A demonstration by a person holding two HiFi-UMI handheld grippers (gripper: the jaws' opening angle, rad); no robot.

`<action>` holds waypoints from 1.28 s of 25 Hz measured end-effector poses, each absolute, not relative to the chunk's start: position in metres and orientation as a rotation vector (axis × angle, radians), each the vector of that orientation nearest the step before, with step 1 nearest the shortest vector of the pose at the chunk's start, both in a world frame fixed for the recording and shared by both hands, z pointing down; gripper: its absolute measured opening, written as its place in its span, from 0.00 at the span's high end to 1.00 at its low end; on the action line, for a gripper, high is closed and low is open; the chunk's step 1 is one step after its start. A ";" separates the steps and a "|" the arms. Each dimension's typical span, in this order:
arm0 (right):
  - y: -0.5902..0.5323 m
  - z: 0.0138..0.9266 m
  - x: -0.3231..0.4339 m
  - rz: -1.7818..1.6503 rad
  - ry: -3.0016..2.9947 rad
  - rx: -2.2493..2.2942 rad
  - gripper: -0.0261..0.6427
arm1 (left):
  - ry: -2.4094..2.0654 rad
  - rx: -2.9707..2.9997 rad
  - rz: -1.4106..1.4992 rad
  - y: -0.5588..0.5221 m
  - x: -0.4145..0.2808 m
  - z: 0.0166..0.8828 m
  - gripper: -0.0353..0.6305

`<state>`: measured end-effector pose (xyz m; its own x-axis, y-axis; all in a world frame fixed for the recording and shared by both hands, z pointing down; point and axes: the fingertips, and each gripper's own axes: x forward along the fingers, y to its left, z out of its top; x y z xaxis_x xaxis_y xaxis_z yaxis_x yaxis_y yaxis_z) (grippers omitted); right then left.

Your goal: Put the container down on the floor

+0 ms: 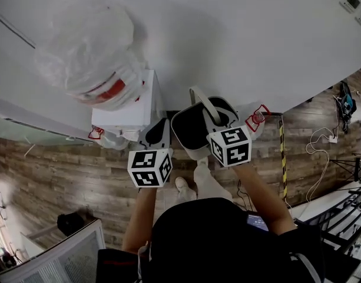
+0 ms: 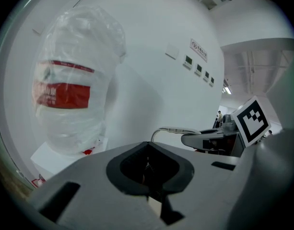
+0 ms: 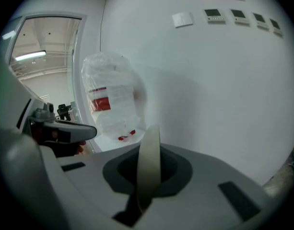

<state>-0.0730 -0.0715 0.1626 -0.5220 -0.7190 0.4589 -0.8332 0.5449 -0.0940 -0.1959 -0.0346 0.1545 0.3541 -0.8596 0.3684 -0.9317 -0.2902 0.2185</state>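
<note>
In the head view, a pale container [image 1: 191, 130] with a dark inside hangs in the air above the wooden floor [image 1: 56, 175], in front of the person. Its cream strap handle [image 1: 205, 106] arches up into my right gripper [image 1: 220, 115]. In the right gripper view, that handle [image 3: 149, 152] runs between the jaws, and the gripper [image 3: 147, 174] is shut on it. My left gripper [image 1: 158, 126] sits just left of the container, jaws together with nothing clearly held. In the left gripper view, this gripper [image 2: 149, 166] faces the wall, with the handle [image 2: 178, 130] off to its right.
A white water dispenser [image 1: 126, 109] stands against the wall, topped by a plastic-wrapped bottle [image 1: 96, 58] with a red label. The person's shoe [image 1: 182, 185] is below the container. A yellow-black striped post [image 1: 281, 153] and cables [image 1: 321, 143] lie to the right.
</note>
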 end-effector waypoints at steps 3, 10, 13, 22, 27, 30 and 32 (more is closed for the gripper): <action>-0.084 0.185 -0.067 0.467 -2.383 1.265 0.92 | -1.560 2.209 0.277 -0.047 -0.191 0.175 0.92; -0.104 0.239 -0.063 0.540 -2.313 1.224 0.92 | -1.520 2.116 0.322 -0.066 -0.188 0.235 0.92; -0.110 0.255 -0.061 0.554 -2.293 1.199 0.92 | -1.530 2.091 0.320 -0.072 -0.188 0.247 0.92; -0.117 0.312 -0.057 0.611 -2.247 1.144 0.92 | -1.504 2.004 0.320 -0.076 -0.176 0.299 0.92; -0.118 0.351 -0.054 0.648 -2.207 1.136 0.92 | -1.445 1.969 0.358 -0.070 -0.161 0.336 0.92; -0.112 0.374 -0.054 0.682 -2.181 1.118 0.92 | -1.416 1.951 0.380 -0.065 -0.155 0.354 0.92; -0.109 0.388 -0.051 0.701 -2.159 1.108 0.92 | -1.391 1.932 0.374 -0.062 -0.150 0.364 0.92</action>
